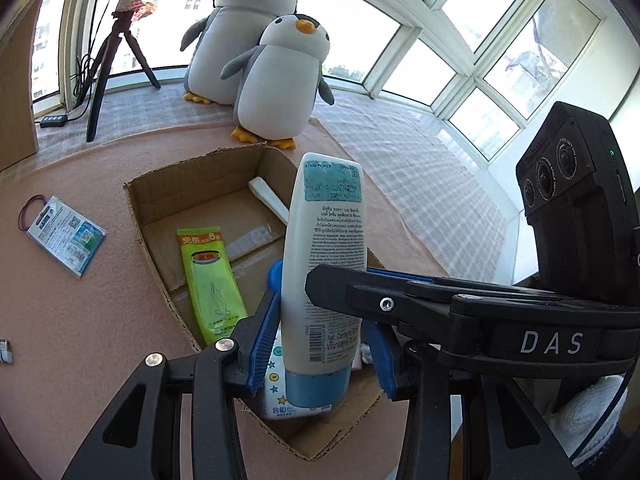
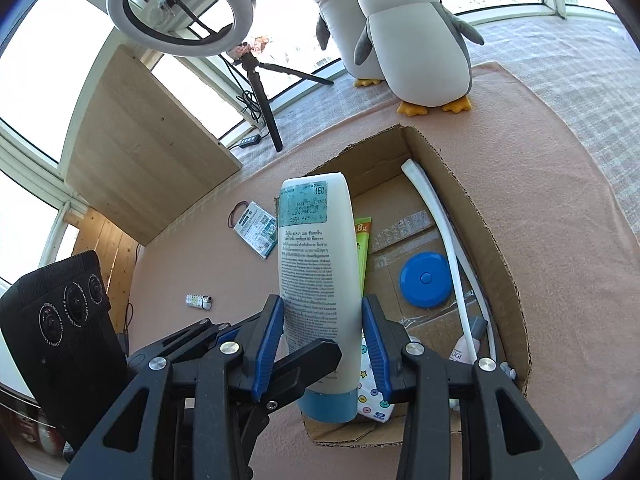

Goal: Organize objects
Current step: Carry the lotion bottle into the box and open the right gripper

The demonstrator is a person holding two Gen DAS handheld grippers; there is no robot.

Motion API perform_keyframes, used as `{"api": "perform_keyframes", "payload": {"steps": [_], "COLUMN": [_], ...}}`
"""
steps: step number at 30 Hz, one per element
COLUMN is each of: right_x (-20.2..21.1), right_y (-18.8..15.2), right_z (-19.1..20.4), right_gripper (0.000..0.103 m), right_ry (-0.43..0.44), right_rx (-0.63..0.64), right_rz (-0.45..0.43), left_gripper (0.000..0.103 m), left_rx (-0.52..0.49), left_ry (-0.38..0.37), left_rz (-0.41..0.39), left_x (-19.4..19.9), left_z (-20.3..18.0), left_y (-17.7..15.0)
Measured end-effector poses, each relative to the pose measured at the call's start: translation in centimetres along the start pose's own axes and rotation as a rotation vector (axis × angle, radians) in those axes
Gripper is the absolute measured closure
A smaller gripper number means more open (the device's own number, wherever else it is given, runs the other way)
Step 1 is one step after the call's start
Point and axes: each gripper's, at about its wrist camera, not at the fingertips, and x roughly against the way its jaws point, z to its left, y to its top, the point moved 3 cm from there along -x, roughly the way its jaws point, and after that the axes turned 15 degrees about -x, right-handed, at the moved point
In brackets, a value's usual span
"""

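Note:
A white lotion tube (image 1: 324,240) (image 2: 316,260) with a blue cap hangs cap-down over the near end of an open cardboard box (image 1: 136,216) (image 2: 500,264). My left gripper (image 1: 324,320) is shut on the tube's lower half, blue pads on both sides. My right gripper (image 2: 322,304) is shut on the same tube. In the left wrist view it crosses in from the right (image 1: 344,276). One of the left gripper's fingers (image 2: 316,354) shows in front of the tube. The box holds a green packet (image 1: 212,280), a blue disc (image 2: 426,279), a white curved stick (image 2: 436,216) and a patterned pack (image 2: 372,396).
A carded packet with a rubber band (image 1: 64,236) (image 2: 258,232) and a small lighter-like item (image 2: 199,301) lie on the pink cloth left of the box. Two plush penguins (image 1: 276,80) stand behind it. A ring light on a tripod (image 2: 180,8) and a wooden board (image 2: 148,148) stand at the left.

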Motion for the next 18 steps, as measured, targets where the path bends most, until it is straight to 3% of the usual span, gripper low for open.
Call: {"api": "perform_keyframes", "payload": {"steps": [3,5,10,18], "right_x": [0.3,0.5,0.9,0.1], "right_y": [0.2,0.4,0.5,-0.1], "right_z": [-0.7,-1.0,-1.4,-0.7], "right_gripper": [0.065,0.055,0.044,0.043], "right_ry": [-0.005,-0.016,-0.028,-0.016], "right_rx": [-0.025,-0.033,-0.039,-0.036], "right_rz": [-0.018,-0.033,-0.058,-0.044], "left_gripper": [0.046,0.045,0.045,0.045], "left_rx": [0.014,0.015,0.034,0.072], "left_ry": [0.007,0.012,0.019,0.05], "left_rz": [0.004,0.003,0.006,0.008], "left_x": [-0.1,0.1,0.6,2.7], "left_z": [0.3,0.5,1.2,3.2], "left_y": [-0.2,-0.4,-1.2,-3.4]}}
